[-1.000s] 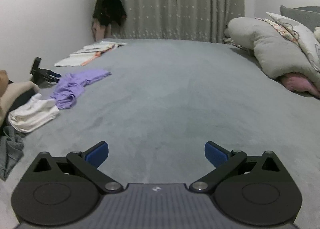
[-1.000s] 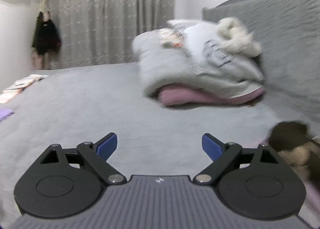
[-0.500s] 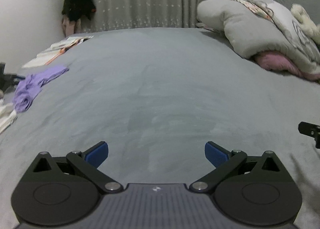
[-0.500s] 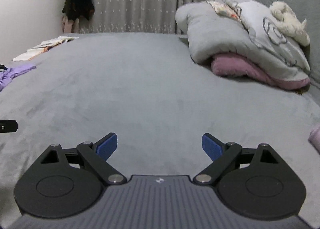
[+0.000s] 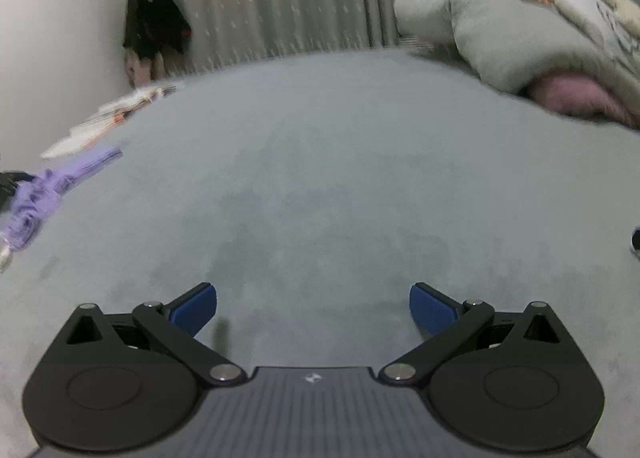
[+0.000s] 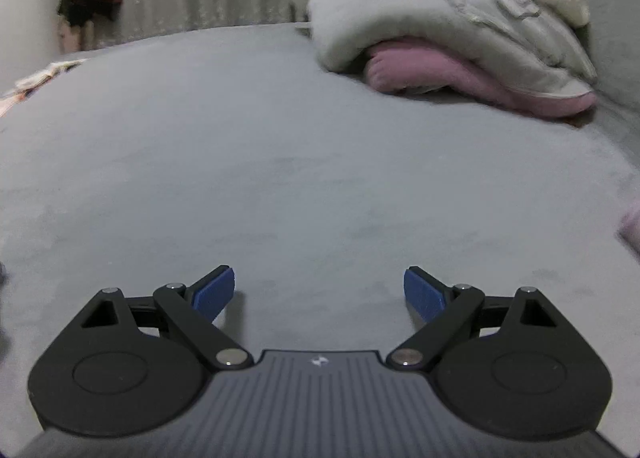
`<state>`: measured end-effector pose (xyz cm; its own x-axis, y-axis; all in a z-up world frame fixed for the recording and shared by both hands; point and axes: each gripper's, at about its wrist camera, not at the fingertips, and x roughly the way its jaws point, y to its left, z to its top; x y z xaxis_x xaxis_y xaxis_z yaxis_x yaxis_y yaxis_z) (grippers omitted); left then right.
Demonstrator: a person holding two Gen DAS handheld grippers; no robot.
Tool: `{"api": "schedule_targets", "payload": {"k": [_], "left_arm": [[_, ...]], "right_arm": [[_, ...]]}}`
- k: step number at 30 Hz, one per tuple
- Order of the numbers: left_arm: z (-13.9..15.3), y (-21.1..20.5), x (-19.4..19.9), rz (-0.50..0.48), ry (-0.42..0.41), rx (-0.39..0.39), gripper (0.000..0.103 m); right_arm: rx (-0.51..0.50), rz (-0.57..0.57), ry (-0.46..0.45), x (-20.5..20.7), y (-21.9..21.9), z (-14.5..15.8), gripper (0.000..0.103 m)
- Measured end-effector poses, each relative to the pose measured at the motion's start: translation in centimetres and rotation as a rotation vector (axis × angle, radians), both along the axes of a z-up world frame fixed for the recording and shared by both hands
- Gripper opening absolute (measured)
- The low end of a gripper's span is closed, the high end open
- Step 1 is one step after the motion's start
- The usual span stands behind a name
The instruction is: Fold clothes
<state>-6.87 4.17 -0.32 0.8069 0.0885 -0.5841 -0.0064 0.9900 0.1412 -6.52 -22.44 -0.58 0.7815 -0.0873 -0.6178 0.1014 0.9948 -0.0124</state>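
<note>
Left wrist view: left gripper (image 5: pixel 313 308) hangs low over the grey bed (image 5: pixel 320 186), jaws wide apart, nothing between them. The stretch of bed directly ahead carries no garment. A purple garment (image 5: pixel 44 194) lies crumpled at the far left edge of the bed, loose and bunched, not folded; blur hides its detail. Beyond it, flat light-coloured pieces (image 5: pixel 108 118) sit near the wall; whether these are folded clothes cannot be told. A grey duvet (image 5: pixel 500 42) over a pink pillow (image 5: pixel 572 94) is heaped at upper right. Right wrist view: right gripper (image 6: pixel 319 292) is likewise low over the bed, jaws apart and empty. Bare bed ahead; same duvet and pillow at upper right, a pinkish edge (image 6: pixel 632 226) at the far right rim, unidentifiable. Judgement: neither gripper holds cloth; the purple garment at least is left to fold. The scene fits either a pause between garments or a reach toward one; which cannot be settled
</note>
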Motion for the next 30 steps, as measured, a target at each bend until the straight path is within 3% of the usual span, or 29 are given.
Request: {"api": "schedule_targets", "payload": {"k": [4,8,14,16,21,26,30], "left_arm": [[-0.4,0.7,0.3,-0.01,-0.003,-0.045,0.102],[-0.6,1.6,0.9,-0.004,0.015,-0.103,0.103],[-0.3,2.1,1.6,-0.049,0.025,-0.105,0.103],[-0.7,3.3,2.2,-0.033,0.035,-0.169,0.103],[-0.9,2.2,1.5,-0.027,0.01,-0.098,0.103],[-0.8,2.5,1.4,-0.001,0.015,-0.135,0.103],[-0.8,2.3,1.5,0.005,0.015,-0.12,0.103]], "right_arm": [[-0.023,0.045,0.005,0.0,1.1,-0.6,0.092],[-0.025,0.027,-0.006,0.1,1.0,-1.1,0.101],[-0.024,0.032,-0.011,0.6,0.8,-1.5,0.103],[-0.024,0.034,-0.013,0.8,0.7,-1.6,0.103],[-0.024,0.038,-0.017,1.2,0.5,-1.9,0.103],[-0.016,0.037,-0.019,1.5,0.3,-2.1,0.103],[-0.002,0.036,-0.017,1.6,0.0,-2.2,0.103]]}}
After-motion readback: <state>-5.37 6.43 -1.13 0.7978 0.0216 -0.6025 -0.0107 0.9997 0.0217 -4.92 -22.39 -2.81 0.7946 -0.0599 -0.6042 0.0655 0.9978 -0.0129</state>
